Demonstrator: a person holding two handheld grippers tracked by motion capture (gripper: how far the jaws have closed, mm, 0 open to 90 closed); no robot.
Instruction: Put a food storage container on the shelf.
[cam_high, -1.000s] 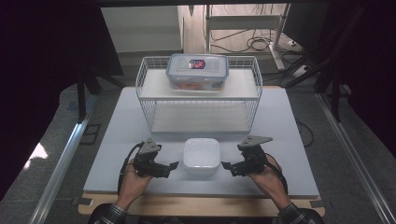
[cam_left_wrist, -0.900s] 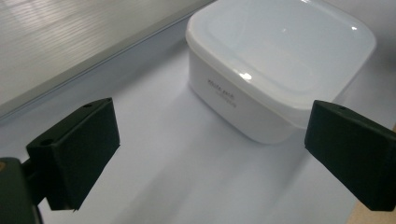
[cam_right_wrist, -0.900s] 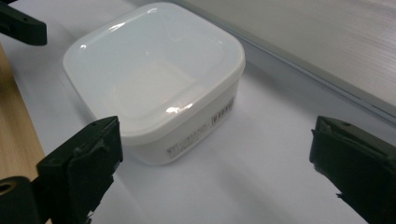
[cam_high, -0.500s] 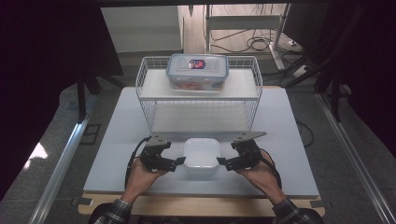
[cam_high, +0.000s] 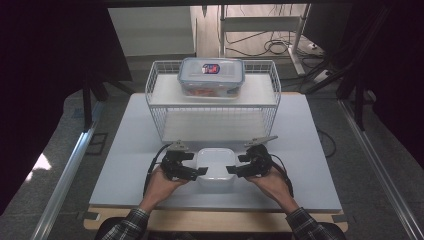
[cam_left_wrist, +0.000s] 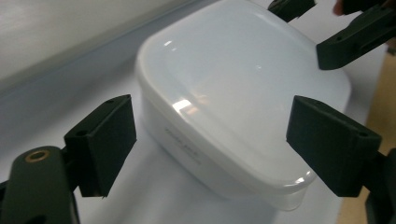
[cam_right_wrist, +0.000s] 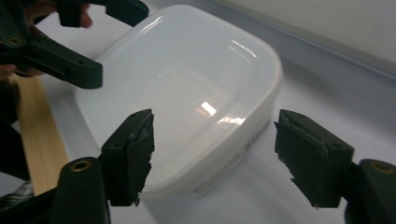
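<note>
Setting: we are looking at a lab or test bench. Evidence we are noting: a pale work table (cam_high: 125, 165) standing between metal rails (cam_high: 65, 175), dark curtains (cam_high: 45, 75) hanging at both sides, cables (cam_high: 272, 47) lying loose on the floor behind, metal shelving (cam_high: 260, 22) standing beyond.

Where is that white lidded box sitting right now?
In the high view, the white box sits on the near middle of the table, between the left claw and right claw, just in front of the wire rack.
</note>
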